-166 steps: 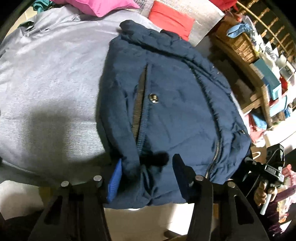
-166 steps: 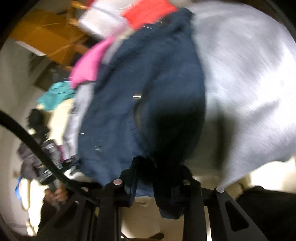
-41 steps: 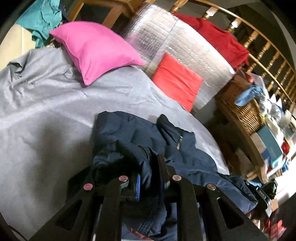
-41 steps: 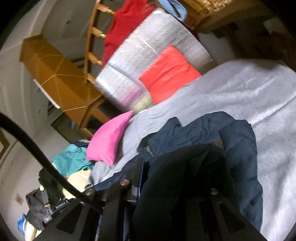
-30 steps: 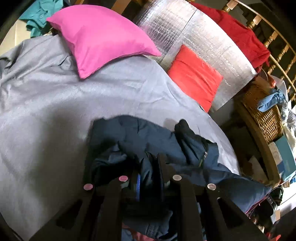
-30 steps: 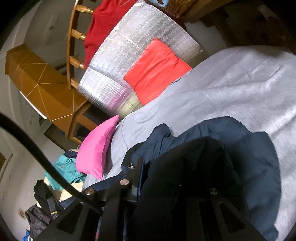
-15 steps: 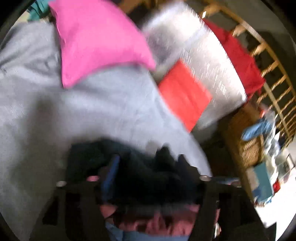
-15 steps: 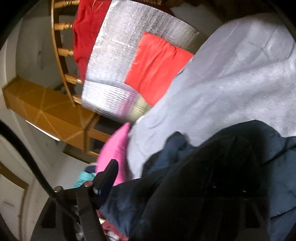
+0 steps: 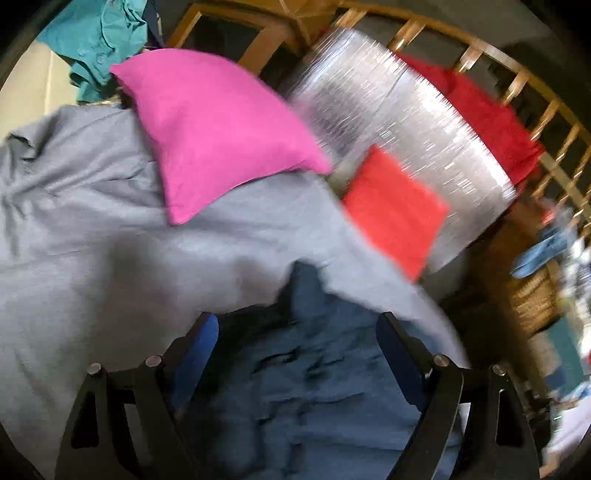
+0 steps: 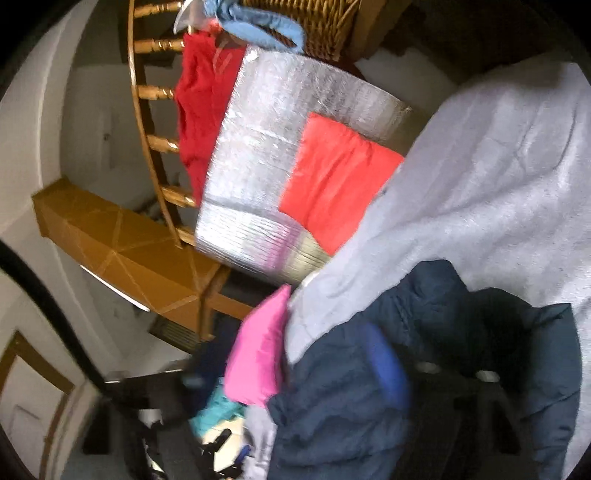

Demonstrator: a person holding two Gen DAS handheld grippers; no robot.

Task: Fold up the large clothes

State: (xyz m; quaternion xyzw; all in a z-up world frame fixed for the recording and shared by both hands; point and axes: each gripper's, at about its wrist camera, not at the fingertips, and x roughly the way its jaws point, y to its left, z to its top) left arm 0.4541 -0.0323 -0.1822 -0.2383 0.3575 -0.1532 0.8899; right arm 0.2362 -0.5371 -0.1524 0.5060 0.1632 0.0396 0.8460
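Jacket (image 9: 314, 387) lies unlabelled on the near sheet (image 9: 92, 240), between the left gripper's (image 9: 295, 332) opening jaws, right gripper (image 10: 424, 369) closing, grip unclear.

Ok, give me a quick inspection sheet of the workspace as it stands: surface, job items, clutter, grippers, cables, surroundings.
Surface: grey bedcover, wrinkled.
Job's things: navy jacket bunched at the near edge of the bedcover.
Clutter: pink pillow; red pillow against a silver foil panel; teal garment.
Grippers: left gripper opening, jacket below and between its fingers, pads not pressing; right gripper closing, blurred, partly buried in jacket folds, grip unclear.
Cables: black cable curving at the left of the right wrist view.
Surroundings: wooden railing with red cloth, wicker basket.
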